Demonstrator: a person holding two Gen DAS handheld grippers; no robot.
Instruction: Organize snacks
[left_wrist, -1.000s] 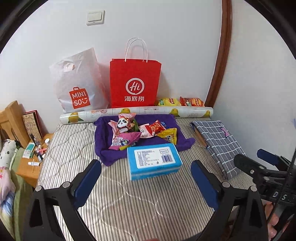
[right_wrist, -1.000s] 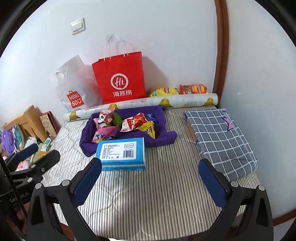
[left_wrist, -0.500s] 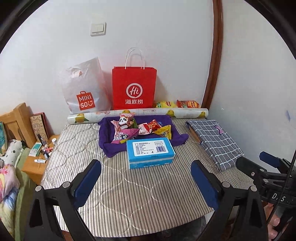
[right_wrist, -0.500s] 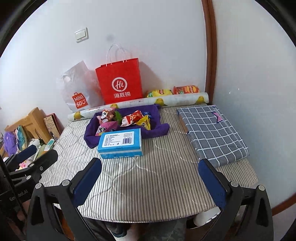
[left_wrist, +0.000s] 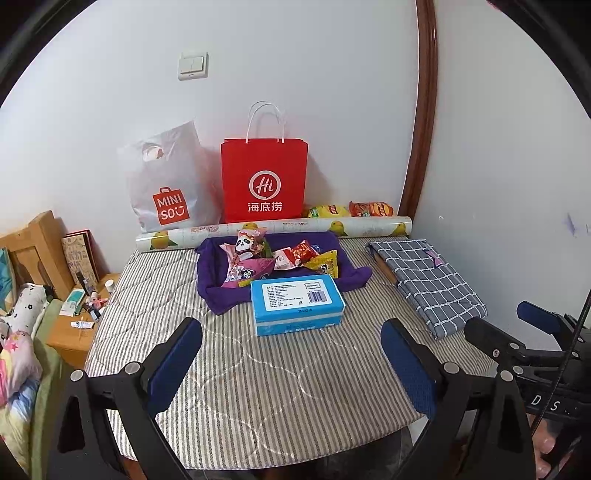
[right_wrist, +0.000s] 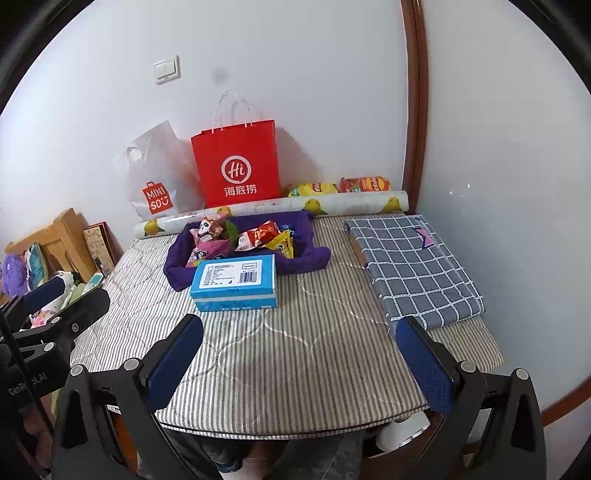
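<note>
Several snack packets (left_wrist: 284, 258) lie in a purple cloth tray (left_wrist: 354, 277) at the back middle of the striped table (left_wrist: 258, 387). A blue box (left_wrist: 297, 302) lies just in front of the tray. The packets (right_wrist: 258, 236), tray (right_wrist: 317, 258) and box (right_wrist: 236, 282) also show in the right wrist view. My left gripper (left_wrist: 291, 358) is open and empty, held back over the table's front. My right gripper (right_wrist: 303, 354) is open and empty, also near the front edge. Each gripper shows at the edge of the other's view.
A red paper bag (left_wrist: 264, 181) and a white Miniso bag (left_wrist: 166, 184) stand against the wall. A patterned roll (left_wrist: 277, 229) and two chip bags (left_wrist: 347, 210) lie behind the tray. A folded checked cloth (left_wrist: 428, 280) lies at the right. A cluttered wooden nightstand (left_wrist: 77, 325) stands left.
Both grippers have pulled back and up from the table, so the box and tray look smaller and farther. The table's front edge has come into view. Both stay open.
</note>
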